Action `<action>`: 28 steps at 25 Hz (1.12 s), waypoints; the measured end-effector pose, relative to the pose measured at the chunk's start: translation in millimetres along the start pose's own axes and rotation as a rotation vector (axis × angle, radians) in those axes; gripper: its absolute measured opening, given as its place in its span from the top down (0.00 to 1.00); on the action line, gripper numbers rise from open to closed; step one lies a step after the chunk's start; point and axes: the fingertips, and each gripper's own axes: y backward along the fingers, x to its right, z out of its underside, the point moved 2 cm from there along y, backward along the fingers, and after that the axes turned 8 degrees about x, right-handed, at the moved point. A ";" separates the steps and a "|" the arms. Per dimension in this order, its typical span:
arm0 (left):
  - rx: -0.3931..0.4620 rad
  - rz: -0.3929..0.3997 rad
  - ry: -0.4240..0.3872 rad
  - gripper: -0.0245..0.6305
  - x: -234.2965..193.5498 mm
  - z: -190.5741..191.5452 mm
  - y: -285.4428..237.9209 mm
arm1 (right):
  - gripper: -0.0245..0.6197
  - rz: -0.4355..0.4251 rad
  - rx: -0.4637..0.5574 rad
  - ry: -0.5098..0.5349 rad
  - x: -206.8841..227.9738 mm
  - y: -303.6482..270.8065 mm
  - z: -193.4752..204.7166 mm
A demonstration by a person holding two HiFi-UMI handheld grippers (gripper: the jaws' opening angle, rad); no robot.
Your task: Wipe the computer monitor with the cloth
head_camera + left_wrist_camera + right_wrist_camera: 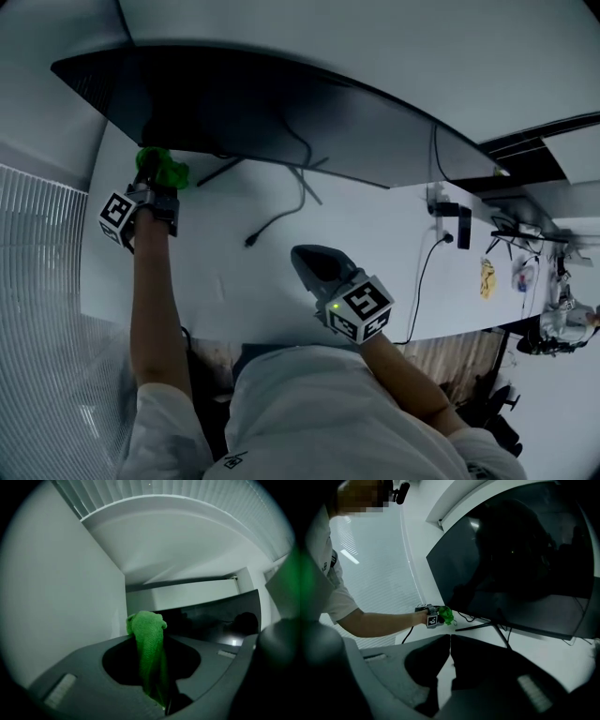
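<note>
A wide curved dark monitor (281, 117) stands on the white desk (375, 244); it also fills the upper right of the right gripper view as the monitor (520, 555). My left gripper (155, 178) is shut on a green cloth (161, 167) and sits at the monitor's lower left corner. In the left gripper view the cloth (150, 653) sticks up between the jaws, with the screen (206, 618) just beyond. My right gripper (314, 267) rests low over the desk in front of the screen, jaws closed together with nothing in them. The right gripper view shows the cloth (445, 616) by the screen's corner.
The monitor's thin stand legs (305, 183) and a loose black cable (277, 220) lie on the desk under the screen. A power strip and plug (450, 220) sit at the right, with small items (487, 277) further right. A ribbed white panel (37, 281) lies at the left.
</note>
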 end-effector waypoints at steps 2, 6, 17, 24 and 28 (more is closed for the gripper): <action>0.018 -0.006 -0.005 0.81 -2.3 -13.7 -2.3 | 0.96 -0.040 -0.003 0.008 -11.0 -12.0 -4.0; 0.045 -0.020 -0.026 0.81 -5.2 -37.9 -4.4 | 0.96 -0.092 -0.007 0.024 -24.3 -27.6 -8.8; 0.143 0.087 -0.059 0.81 34.4 -102.7 -21.0 | 0.96 -0.080 -0.031 0.029 -22.1 -28.8 -8.7; 0.119 0.102 -0.066 0.81 52.3 -92.2 -33.2 | 0.96 -0.060 -0.025 0.023 -20.1 -25.4 -8.8; 0.135 0.110 -0.051 0.81 63.0 -90.1 -35.2 | 0.96 -0.048 -0.017 0.017 -15.9 -20.0 -11.7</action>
